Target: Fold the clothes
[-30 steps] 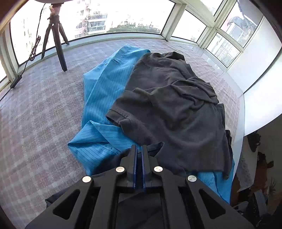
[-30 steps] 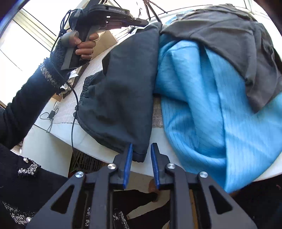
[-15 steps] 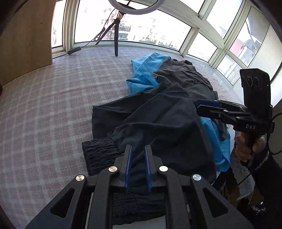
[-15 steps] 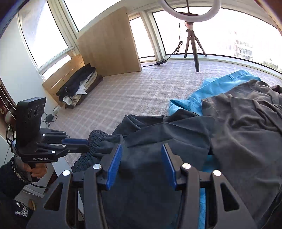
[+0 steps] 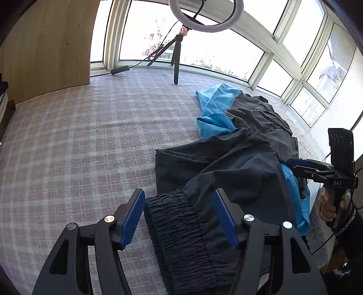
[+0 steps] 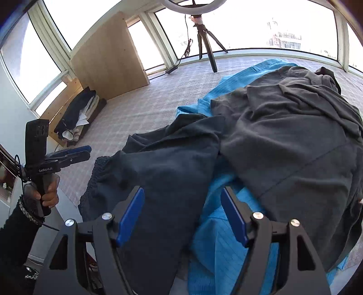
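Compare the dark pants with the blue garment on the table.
The dark pants are near-black; the blue garment is bright blue with fine stripes. The pants lie on top, uncovered, elastic waistband nearest the open left gripper; the blue garment is mostly buried under the pants and a grey shirt. Both lie rumpled and unfolded on the checked cloth, and neither is gripped.

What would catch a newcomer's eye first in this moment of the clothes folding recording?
Most likely the bright blue garment, which lies under a grey shirt on the checked cloth. Next, the dark trousers draped across the near edge, with their gathered waistband between the open fingers of the left gripper. The right gripper is open too, above the trousers and blue garment. At the back, a ring light stands against the windows.
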`<state>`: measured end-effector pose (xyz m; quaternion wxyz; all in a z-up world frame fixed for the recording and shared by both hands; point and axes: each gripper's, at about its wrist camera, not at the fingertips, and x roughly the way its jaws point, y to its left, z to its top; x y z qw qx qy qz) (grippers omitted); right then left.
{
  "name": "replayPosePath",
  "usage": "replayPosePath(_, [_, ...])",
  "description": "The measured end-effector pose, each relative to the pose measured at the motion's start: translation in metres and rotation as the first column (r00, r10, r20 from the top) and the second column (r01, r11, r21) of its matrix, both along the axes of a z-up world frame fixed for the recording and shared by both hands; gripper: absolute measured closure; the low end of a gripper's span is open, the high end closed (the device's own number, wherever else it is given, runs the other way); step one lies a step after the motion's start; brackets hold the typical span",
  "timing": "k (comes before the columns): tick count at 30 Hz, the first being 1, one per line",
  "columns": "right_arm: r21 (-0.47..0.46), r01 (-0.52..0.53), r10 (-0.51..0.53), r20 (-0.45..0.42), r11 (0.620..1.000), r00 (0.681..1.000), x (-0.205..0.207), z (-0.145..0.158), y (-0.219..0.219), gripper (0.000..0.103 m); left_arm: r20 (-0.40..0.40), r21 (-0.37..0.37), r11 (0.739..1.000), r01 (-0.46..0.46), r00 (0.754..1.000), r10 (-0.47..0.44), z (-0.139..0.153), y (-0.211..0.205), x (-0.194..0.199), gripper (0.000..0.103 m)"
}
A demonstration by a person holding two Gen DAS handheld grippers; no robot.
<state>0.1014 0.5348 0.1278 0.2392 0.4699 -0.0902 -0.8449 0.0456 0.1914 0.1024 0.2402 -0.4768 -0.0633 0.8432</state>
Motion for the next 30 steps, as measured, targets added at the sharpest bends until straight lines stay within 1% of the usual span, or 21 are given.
replayPosePath(2, [-0.028, -0.007, 0.009, 0.061, 1.0, 0.998, 0.004, -0.016, -0.002, 0.034, 0.075, -0.001, 1.0, 0.024, 0.997, -0.024, -0.017, 0.002, -0.019, 0.043])
replayPosePath(5, [-0.087, -0.008, 0.021, 0.152, 0.996, 0.988, 0.003, -0.041, -0.005, 0.034, 0.12, -0.024, 0.996, 0.085, 0.989, -0.081, -0.031, 0.01, -0.036, 0.043])
replayPosePath(6, [-0.103, -0.005, 0.022, 0.166, 0.995, 0.986, 0.003, -0.045, -0.006, 0.034, 0.133, -0.032, 0.994, 0.106, 0.986, -0.101, -0.036, 0.013, -0.041, 0.042])
replayPosePath(8, [-0.129, -0.015, 0.036, 0.169, 0.992, 0.985, 0.003, -0.05, -0.009, 0.034, 0.158, -0.04, 0.986, 0.163, 0.975, -0.155, -0.042, 0.021, -0.049, 0.041])
replayPosePath(9, [-0.143, -0.022, 0.046, 0.167, 0.99, 0.985, 0.003, -0.052, -0.011, 0.034, 0.169, -0.049, 0.982, 0.185, 0.97, -0.174, -0.046, 0.025, -0.052, 0.038])
replayPosePath(10, [-0.153, -0.028, 0.055, 0.172, 0.988, 0.984, 0.001, -0.053, -0.013, 0.034, 0.184, -0.054, 0.977, 0.206, 0.964, -0.193, -0.051, 0.028, -0.054, 0.034])
replayPosePath(11, [-0.163, -0.034, 0.063, 0.176, 0.986, 0.982, 0.0, -0.054, -0.015, 0.034, 0.195, -0.054, 0.974, 0.22, 0.959, -0.205, -0.055, 0.03, -0.057, 0.032])
replayPosePath(12, [-0.174, -0.044, 0.076, 0.181, 0.984, 0.98, -0.001, -0.055, -0.018, 0.034, 0.179, -0.052, 0.973, 0.227, 0.96, -0.215, -0.054, 0.032, -0.057, 0.027])
replayPosePath(14, [-0.197, -0.065, 0.104, 0.192, 0.978, 0.976, -0.004, -0.058, -0.023, 0.034, 0.171, -0.061, 0.967, 0.248, 0.957, -0.234, -0.055, 0.036, -0.056, 0.025])
replayPosePath(16, [-0.194, -0.081, 0.12, 0.195, 0.978, 0.974, -0.005, -0.061, -0.031, 0.034, 0.162, -0.073, 0.962, 0.262, 0.955, -0.248, -0.055, 0.042, -0.054, 0.024])
replayPosePath(17, [-0.189, -0.089, 0.126, 0.197, 0.978, 0.972, -0.004, -0.063, -0.035, 0.034, 0.166, -0.07, 0.959, 0.276, 0.951, -0.262, -0.055, 0.044, -0.052, 0.026])
replayPosePath(18, [-0.192, -0.106, 0.144, 0.195, 0.976, 0.97, -0.003, -0.062, -0.039, 0.034, 0.173, -0.064, 0.954, 0.293, 0.945, -0.278, -0.054, 0.047, -0.05, 0.037])
replayPosePath(19, [-0.196, -0.123, 0.162, 0.193, 0.973, 0.968, -0.001, -0.062, -0.043, 0.034, 0.187, -0.039, 0.95, 0.308, 0.937, -0.296, -0.053, 0.047, -0.049, 0.041])
replayPosePath(20, [-0.193, -0.136, 0.172, 0.181, 0.972, 0.968, 0.0, -0.061, -0.045, 0.034, 0.202, -0.009, 0.946, 0.324, 0.927, -0.315, -0.053, 0.046, -0.047, 0.041])
replayPosePath(21, [-0.187, -0.141, 0.174, 0.176, 0.972, 0.969, 0.001, -0.061, -0.046, 0.034, 0.208, 0.002, 0.945, 0.328, 0.924, -0.321, -0.054, 0.045, -0.047, 0.04])
replayPosePath(23, [-0.201, -0.138, 0.175, 0.178, 0.97, 0.968, -0.001, -0.066, -0.045, 0.034, 0.217, 0.015, 0.943, 0.332, 0.92, -0.327, -0.055, 0.042, -0.048, 0.038])
replayPosePath(26, [-0.227, -0.131, 0.174, 0.18, 0.965, 0.968, -0.004, -0.07, -0.045, 0.035, 0.211, 0.011, 0.944, 0.331, 0.922, -0.326, -0.055, 0.044, -0.048, 0.039])
replayPosePath(27, [-0.223, -0.132, 0.174, 0.178, 0.966, 0.969, -0.004, -0.069, -0.047, 0.039, 0.191, -0.03, 0.944, 0.328, 0.929, -0.317, -0.055, 0.047, -0.046, 0.051])
replayPosePath(28, [-0.21, -0.138, 0.176, 0.175, 0.968, 0.969, -0.003, -0.068, -0.049, 0.055, 0.166, -0.08, 0.943, 0.323, 0.937, -0.307, -0.054, 0.05, -0.043, 0.064])
replayPosePath(29, [-0.193, -0.148, 0.182, 0.169, 0.97, 0.969, -0.002, -0.067, -0.052, 0.065, 0.156, -0.092, 0.945, 0.313, 0.942, -0.297, -0.053, 0.051, -0.039, 0.068])
replayPosePath(30, [-0.178, -0.156, 0.184, 0.159, 0.972, 0.97, -0.001, -0.064, -0.054, 0.065, 0.15, -0.08, 0.952, 0.297, 0.947, -0.283, -0.051, 0.05, -0.036, 0.073])
